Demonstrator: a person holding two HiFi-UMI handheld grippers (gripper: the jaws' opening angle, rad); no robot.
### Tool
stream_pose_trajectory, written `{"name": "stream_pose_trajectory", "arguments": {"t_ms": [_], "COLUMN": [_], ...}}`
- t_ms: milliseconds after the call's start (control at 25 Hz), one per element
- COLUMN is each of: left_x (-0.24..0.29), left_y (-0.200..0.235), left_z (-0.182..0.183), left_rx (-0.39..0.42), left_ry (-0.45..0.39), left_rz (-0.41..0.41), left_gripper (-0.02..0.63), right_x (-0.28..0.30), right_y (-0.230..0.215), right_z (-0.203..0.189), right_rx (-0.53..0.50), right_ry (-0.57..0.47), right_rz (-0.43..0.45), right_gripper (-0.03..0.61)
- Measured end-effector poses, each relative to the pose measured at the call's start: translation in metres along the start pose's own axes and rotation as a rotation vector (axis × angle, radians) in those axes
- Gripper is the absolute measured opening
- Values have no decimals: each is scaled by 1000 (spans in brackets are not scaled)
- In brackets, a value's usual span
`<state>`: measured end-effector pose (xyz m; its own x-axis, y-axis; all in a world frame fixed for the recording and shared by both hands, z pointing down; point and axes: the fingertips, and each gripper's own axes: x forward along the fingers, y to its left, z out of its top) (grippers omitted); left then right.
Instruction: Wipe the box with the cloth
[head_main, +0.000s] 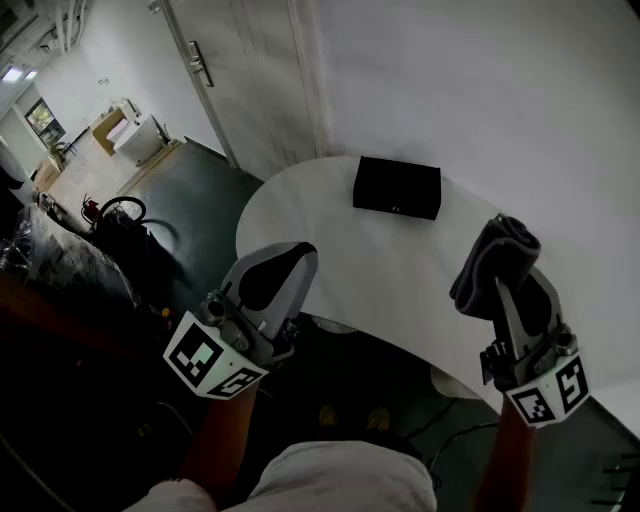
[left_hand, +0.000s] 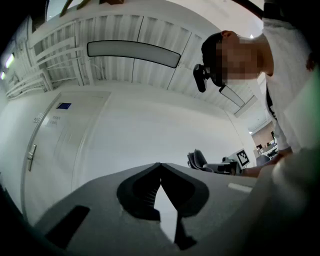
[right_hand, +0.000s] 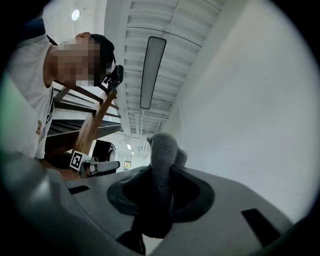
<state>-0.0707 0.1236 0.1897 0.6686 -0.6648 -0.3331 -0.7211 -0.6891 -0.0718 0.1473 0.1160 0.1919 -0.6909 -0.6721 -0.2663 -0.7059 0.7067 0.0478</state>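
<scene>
Now the right hand-held gripper is held up near the front edge of the table, and its jaws are closed on the cloth. The grey cloth is bunched between them and stands out above the tips as a thick folded wad. I think it is gripped this way so that a soft pad sticks out beyond the jaws, and the cloth, not the hard tips, will meet the box.

The left hand-held gripper has its jaws fully together, with nothing between them. It seems idle; perhaps it is kept free to steady the box.

The box, black and low, lies on the far side of the table near the wall, well apart from both hands. In my judgement the wiping has not begun: the cloth is in the air and touches neither table nor box.

The next move needs the right hand to reach forward and tip down, so that the wad lands on the box's top. A light box could slide under the push.
</scene>
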Motion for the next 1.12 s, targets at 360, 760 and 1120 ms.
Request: {"name": "stream_pose_trajectory", "arguments": {"t_ms": [360, 760, 1120], "left_x": [0, -1, -15], "left_y": [-1, 6, 52], "left_z": [1, -3, 4], "left_rx": [-1, 2, 11], "left_ry": [2, -10, -28], "left_rz": [-3, -16, -38], "left_gripper": [15, 15, 15], "right_x": [2, 6, 49], "right_y": [3, 3, 19], "right_z": [5, 4, -1], "right_rx": [-18, -10, -28], "right_ry": [1, -6, 3], "right_rz": [8, -12, -40], "right_gripper": [106, 107, 107]}}
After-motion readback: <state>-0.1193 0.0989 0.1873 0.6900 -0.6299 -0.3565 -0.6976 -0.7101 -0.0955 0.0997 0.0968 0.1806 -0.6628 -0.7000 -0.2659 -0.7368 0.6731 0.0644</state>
